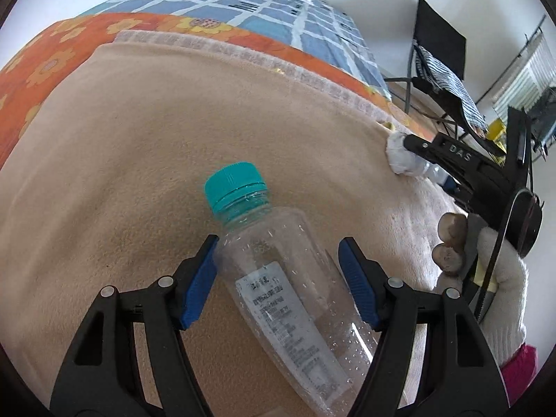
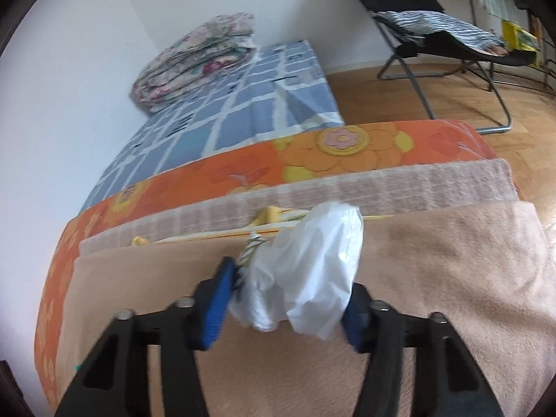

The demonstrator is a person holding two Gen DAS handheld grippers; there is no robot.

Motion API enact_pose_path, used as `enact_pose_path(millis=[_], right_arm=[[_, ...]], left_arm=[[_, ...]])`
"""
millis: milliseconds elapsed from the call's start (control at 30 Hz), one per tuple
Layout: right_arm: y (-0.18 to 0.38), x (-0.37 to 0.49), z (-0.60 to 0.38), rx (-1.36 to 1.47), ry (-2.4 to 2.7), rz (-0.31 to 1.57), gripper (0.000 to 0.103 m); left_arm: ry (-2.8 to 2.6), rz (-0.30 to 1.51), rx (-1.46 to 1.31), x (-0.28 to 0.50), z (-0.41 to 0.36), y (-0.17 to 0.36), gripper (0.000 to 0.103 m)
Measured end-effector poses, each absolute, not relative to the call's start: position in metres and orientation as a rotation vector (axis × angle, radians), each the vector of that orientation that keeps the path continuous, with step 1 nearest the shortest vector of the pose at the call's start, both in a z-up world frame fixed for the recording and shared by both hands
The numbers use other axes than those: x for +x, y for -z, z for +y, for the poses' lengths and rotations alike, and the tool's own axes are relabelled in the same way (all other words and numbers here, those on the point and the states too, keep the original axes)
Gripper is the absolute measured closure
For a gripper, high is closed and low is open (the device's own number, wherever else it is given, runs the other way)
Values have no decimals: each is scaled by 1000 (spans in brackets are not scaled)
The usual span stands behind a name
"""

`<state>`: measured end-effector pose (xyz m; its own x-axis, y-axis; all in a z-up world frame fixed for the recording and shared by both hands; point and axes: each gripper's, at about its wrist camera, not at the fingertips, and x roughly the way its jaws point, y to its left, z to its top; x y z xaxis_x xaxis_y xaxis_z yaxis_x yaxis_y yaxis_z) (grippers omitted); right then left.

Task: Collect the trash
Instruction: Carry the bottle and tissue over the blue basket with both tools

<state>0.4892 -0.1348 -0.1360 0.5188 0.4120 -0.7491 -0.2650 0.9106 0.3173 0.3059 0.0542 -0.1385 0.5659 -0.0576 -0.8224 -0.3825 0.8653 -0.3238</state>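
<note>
Blanket (image 1: 139, 160) — empty bottle (image 1: 278, 278), bag (image 2: 305, 271) gripped.

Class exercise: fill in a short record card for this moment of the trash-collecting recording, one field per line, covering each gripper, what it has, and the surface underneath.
Surface: beige blanket over an orange flowered sheet
Left gripper: open, fingers either side of the bottle, right one clearly apart from it
Bottle: clear plastic, teal cap, lying on the blanket, white label up
Right gripper: shut on the white plastic bag
Bag: crumpled, held between the blue pads
Background: folded floral quilt, black folding chair, wooden floor
</note>
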Motion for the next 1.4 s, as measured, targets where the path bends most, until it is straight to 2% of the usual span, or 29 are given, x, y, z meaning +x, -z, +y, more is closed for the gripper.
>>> enact_pose_path(millis=[167, 467, 733, 933, 1400], right_arm=[[128, 476, -136, 177, -444, 933, 63], [82, 423, -157, 176, -531, 890, 64], [27, 338, -185, 140, -614, 850, 64], [-6, 269, -202, 73, -662, 824, 64], [-29, 156, -235, 64, -739, 811, 64]], left_arm=[[-174, 957, -504, 300, 54, 133, 33], [-161, 901, -488, 263, 60, 93, 37], [-161, 837, -447, 203, 60, 48, 41], [-159, 818, -431, 170, 61, 36, 43], [-153, 742, -434, 99, 72, 4, 44]])
